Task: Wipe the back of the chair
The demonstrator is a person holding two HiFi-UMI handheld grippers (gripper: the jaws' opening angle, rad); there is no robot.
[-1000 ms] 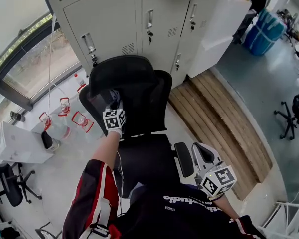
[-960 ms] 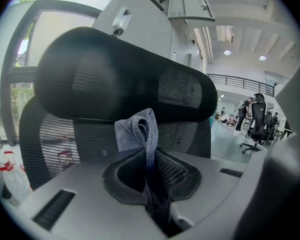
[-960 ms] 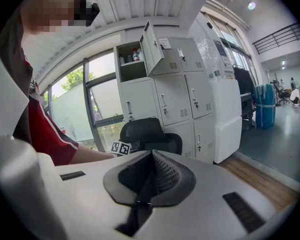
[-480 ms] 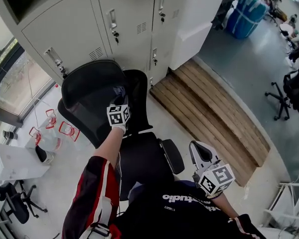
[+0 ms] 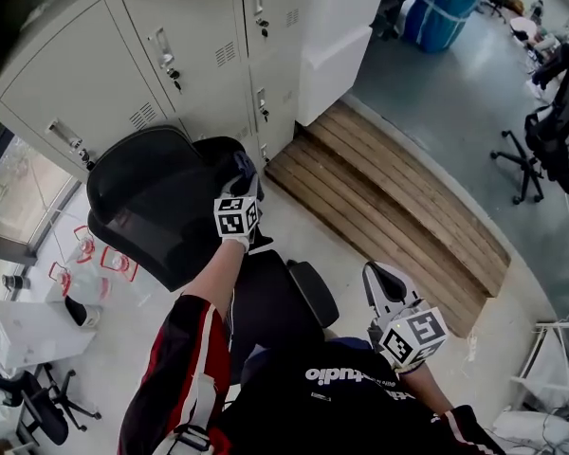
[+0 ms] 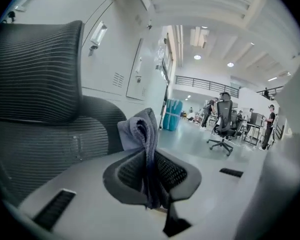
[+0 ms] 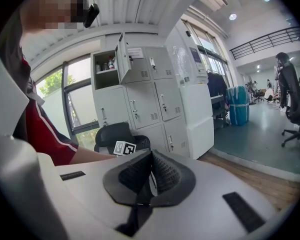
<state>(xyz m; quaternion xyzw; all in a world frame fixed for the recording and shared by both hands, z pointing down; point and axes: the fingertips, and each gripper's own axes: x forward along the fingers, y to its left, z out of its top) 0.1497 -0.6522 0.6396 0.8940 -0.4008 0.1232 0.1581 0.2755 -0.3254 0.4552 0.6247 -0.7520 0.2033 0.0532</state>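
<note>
Two hand-held grippers in view, only one at work.

Far left in the head view: black mesh chair (image 5: 142, 207), standing in front of the grey lockers (image 5: 199, 36). Its back (image 6: 40, 149) and headrest (image 6: 35, 74) fill the left of the left gripper view.

Next right: left hand-held gripper (image 5: 240, 195), arm stretched out, jaws clamped on a folded grey-blue cloth (image 6: 140, 129). The cloth sticks out past the jaw tips, so fabric rather than plastic meets the mesh. It sits at the right edge of the back; contact not certain. Judged: a wiping stroke is under way or about to begin.

Further right: wooden platform (image 5: 398, 197) on the floor.

Right hand-held gripper (image 5: 387, 290): low by the person's body, jaws pressed together on nothing. Likely idle, out of the wiping arm's way.
</note>
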